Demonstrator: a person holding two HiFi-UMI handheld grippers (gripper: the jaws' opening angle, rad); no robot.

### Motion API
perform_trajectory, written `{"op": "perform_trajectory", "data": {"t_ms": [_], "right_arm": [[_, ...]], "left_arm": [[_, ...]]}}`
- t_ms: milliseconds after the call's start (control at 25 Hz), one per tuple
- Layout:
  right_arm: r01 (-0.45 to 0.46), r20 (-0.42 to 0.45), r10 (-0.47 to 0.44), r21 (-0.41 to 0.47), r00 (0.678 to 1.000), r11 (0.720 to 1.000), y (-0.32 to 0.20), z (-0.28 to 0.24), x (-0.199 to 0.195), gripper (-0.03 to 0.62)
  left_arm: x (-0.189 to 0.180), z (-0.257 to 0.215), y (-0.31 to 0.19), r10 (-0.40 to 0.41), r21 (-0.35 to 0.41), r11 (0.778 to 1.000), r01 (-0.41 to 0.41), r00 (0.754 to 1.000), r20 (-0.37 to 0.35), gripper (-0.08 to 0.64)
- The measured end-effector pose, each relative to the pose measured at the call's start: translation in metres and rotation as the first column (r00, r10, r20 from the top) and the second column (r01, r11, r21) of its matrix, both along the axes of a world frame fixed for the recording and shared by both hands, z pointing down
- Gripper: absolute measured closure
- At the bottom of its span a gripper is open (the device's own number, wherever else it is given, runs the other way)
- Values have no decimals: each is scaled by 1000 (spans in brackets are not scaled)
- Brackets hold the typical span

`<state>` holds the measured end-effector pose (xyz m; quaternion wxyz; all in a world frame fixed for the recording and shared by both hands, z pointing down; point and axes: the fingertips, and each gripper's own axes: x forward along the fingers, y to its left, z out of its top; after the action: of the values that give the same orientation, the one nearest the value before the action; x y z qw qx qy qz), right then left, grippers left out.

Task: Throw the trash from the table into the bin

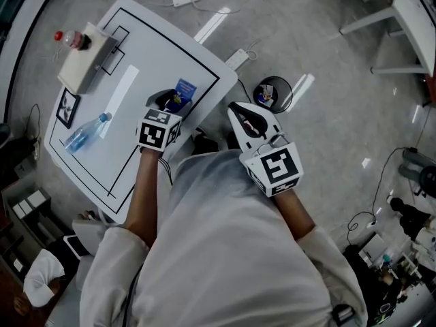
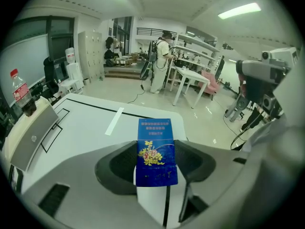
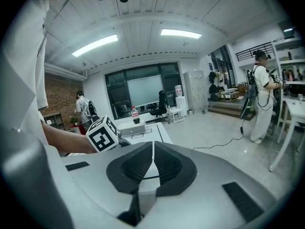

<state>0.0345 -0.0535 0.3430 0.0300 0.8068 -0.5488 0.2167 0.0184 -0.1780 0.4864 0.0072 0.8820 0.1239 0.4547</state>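
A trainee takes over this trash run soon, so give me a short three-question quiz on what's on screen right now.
1. True or false: the right gripper is shut with nothing in it.
2. What does the left gripper hold? A) a crumpled can B) a blue packet C) a sponge
3. Fill in: the clear plastic bottle lies on its side on the ___, and the bin stands on the ___.
Key: 1 true; 2 B; 3 table, floor.
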Motion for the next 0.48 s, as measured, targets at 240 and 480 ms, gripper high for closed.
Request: {"op": "perform_trajectory", "data": {"t_ms": [240, 480], "right_arm": [[-39, -6, 39, 5, 999, 999, 22, -2, 16, 568], [-76, -8, 76, 7, 997, 997, 46, -2, 26, 568]], "left_arm": [[24, -6, 26, 37, -20, 999, -37, 999, -16, 316], [47, -10, 54, 85, -23, 996, -86, 996, -37, 316]]}}
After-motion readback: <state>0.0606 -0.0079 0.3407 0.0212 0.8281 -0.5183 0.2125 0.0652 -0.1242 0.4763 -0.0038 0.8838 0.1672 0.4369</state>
